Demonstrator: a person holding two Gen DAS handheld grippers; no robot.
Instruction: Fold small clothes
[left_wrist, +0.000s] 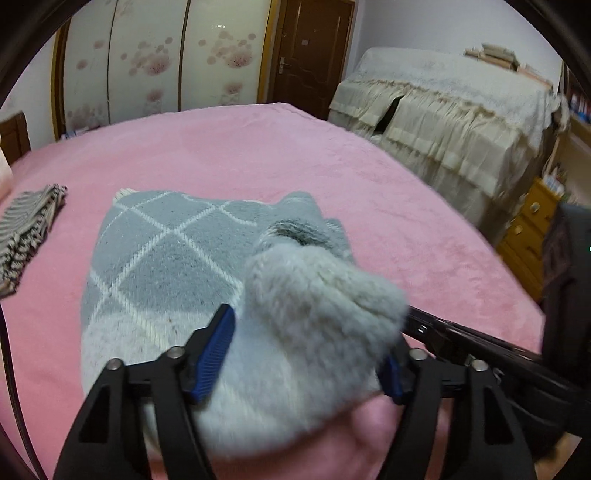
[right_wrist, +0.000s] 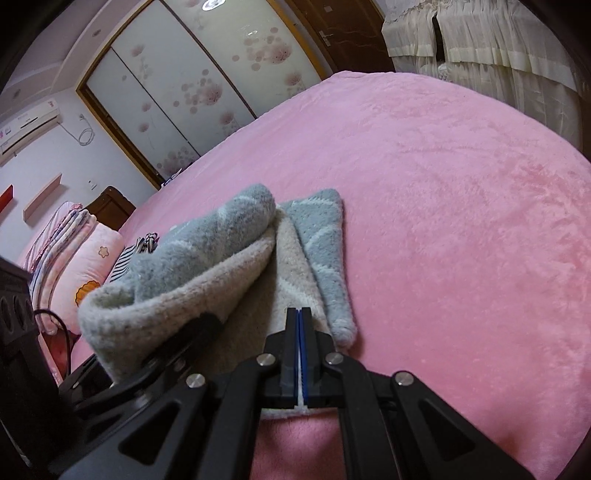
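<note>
Grey garment (left_wrist: 166, 258) sits inside wide left claw (left_wrist: 306, 354); right claw (right_wrist: 300, 325) (closed) seemingly pinches its edge

Between the left gripper's (left_wrist: 306, 354) spread blue pads bulges a grey fleece garment (left_wrist: 177, 258) — seemingly unpinched — with striped cloth (left_wrist: 29, 229) far left.

The left claw (left_wrist: 310, 354) pointed steeply downward with its jaws spread wide, blue pads (left_wrist: 214, 354) apart and not pressing. The right claw (right_wrist: 300, 332), angled likewise, stood just beside the left claw, its jaws pressed together.
</note>
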